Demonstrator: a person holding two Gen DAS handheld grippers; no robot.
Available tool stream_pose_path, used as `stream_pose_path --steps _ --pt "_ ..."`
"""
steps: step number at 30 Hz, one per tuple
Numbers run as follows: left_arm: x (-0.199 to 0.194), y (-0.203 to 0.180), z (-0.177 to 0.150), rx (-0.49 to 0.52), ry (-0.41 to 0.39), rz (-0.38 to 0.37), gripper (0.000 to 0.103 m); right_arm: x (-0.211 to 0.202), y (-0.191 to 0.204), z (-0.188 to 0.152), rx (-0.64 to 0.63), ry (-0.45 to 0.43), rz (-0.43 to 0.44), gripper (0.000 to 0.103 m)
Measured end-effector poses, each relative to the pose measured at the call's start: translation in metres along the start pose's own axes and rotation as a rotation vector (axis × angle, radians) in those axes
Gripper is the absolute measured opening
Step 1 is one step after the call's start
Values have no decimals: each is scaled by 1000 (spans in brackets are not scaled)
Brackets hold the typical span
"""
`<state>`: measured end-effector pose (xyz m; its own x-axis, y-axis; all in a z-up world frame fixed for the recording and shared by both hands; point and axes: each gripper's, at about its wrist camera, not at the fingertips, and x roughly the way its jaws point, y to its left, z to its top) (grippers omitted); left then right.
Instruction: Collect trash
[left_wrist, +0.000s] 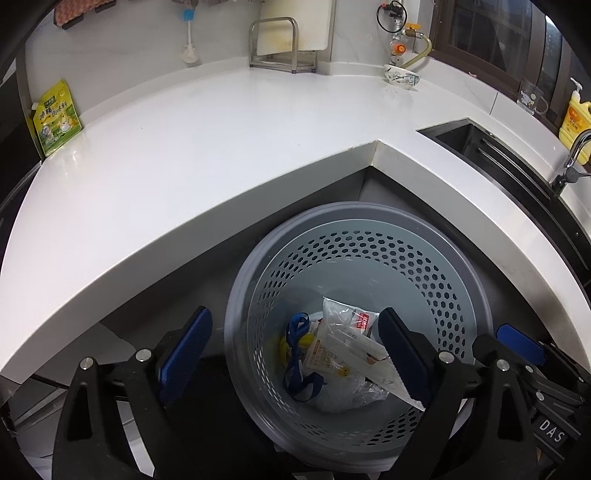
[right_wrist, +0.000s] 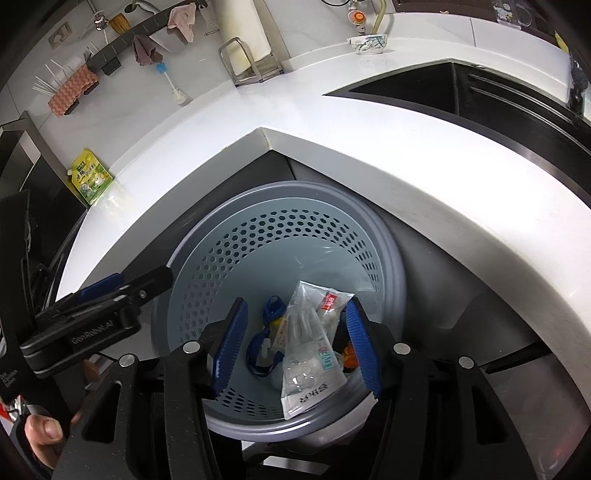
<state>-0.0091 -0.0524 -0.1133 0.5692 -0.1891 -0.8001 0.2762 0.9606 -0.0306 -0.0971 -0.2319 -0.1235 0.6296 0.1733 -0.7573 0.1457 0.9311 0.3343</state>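
Observation:
A grey perforated trash basket (left_wrist: 369, 221) stands on the floor in the inner corner of the white counter (left_wrist: 184, 166); it also shows in the right wrist view (right_wrist: 295, 195). Inside lie clear plastic wrappers (left_wrist: 347, 350), a blue strap (left_wrist: 301, 354) and a yellow scrap. My left gripper (left_wrist: 295, 328) hangs open and empty over the basket. My right gripper (right_wrist: 297, 325) is open above the basket, with a clear plastic packet (right_wrist: 308, 354) between its pads, touching neither. The left gripper shows in the right wrist view (right_wrist: 110, 291), at the basket's left rim.
A green-yellow pouch (left_wrist: 55, 118) leans at the counter's far left. A bowl (left_wrist: 402, 75), a cutting board rack (left_wrist: 282, 44) and a glass mug (left_wrist: 532, 98) stand at the back. A dark sink (left_wrist: 491, 147), tap and yellow soap bottle (left_wrist: 574, 122) are on the right.

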Motion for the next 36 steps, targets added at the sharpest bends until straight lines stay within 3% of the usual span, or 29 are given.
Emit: stream_pose_path --steps 10,25,36 --pt "-6 0 2 -5 -18 6 96 -6 1 1 -6 -13 -2 57" --pt "-10 1 3 -16 -16 0 97 -13 4 3 -13 -34 -23 60" --pt "-10 2 2 -17 -15 51 97 -16 6 3 -23 -43 -41 60"
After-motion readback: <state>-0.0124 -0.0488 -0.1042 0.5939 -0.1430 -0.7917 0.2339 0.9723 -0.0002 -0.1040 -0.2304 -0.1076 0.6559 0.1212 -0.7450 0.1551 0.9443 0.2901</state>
